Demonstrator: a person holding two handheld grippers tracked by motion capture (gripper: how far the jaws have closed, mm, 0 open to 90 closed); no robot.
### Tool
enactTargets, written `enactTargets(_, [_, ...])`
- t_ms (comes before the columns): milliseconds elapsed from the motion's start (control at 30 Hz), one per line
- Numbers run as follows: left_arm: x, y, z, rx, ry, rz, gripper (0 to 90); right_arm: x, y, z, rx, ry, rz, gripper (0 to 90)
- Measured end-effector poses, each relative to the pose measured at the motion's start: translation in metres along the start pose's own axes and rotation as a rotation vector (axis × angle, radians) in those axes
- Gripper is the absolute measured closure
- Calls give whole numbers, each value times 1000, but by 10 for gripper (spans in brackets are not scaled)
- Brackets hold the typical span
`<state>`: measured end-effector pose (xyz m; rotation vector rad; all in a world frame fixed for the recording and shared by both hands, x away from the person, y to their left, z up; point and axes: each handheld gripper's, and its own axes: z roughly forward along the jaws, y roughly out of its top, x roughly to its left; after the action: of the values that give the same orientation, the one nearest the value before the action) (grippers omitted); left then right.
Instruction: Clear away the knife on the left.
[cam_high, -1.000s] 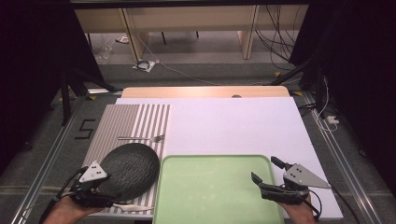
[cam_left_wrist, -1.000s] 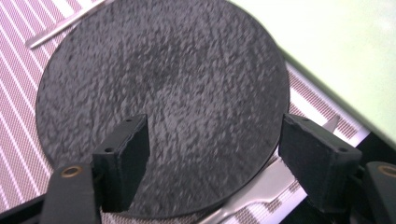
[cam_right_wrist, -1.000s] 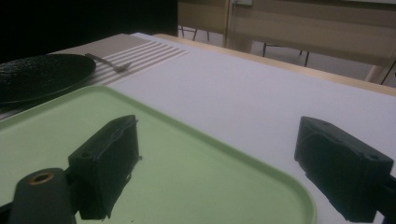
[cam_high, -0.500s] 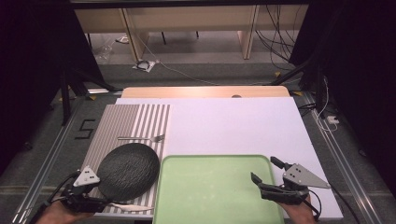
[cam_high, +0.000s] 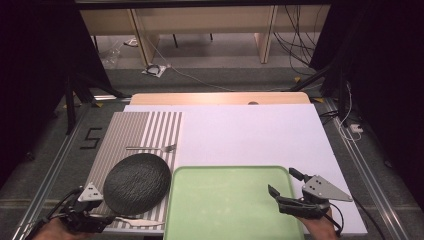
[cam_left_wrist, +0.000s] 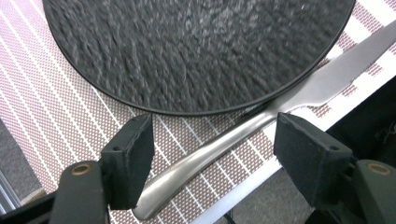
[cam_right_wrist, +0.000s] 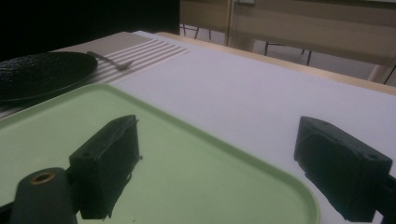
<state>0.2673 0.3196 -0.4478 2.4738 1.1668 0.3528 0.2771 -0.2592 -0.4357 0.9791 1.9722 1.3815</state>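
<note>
The left gripper (cam_left_wrist: 212, 154) has its jaws apart, just closing around the knife (cam_left_wrist: 243, 135), not yet pinching. The knife lies on the striped mat (cam_high: 145, 130) at the plate's (cam_high: 136, 182) six o'clock. The right gripper (cam_high: 285, 187) waits over the tray (cam_high: 225, 200), jaws apart. Lifting remains.

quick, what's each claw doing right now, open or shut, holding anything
Left claw: open, jaws just been closing, astride the knife handle, pads not on it.
Right claw: open, holding nothing, over the green tray corner.
</note>
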Motion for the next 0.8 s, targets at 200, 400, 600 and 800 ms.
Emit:
enactTargets(200, [2,-1,6,51,-20,3,309,0,0,0,5,1,4,150])
enactTargets(400, [3,0,12,72,-36,5,326,0,0,1,5,2,4,151])
enactTargets(600, [1,3,18,109,-52,28,345,0,0,1,6,2,5,151])
enactTargets(800, [-1,5,20,121,-56,57,370,0,0,1,8,2,1,151])
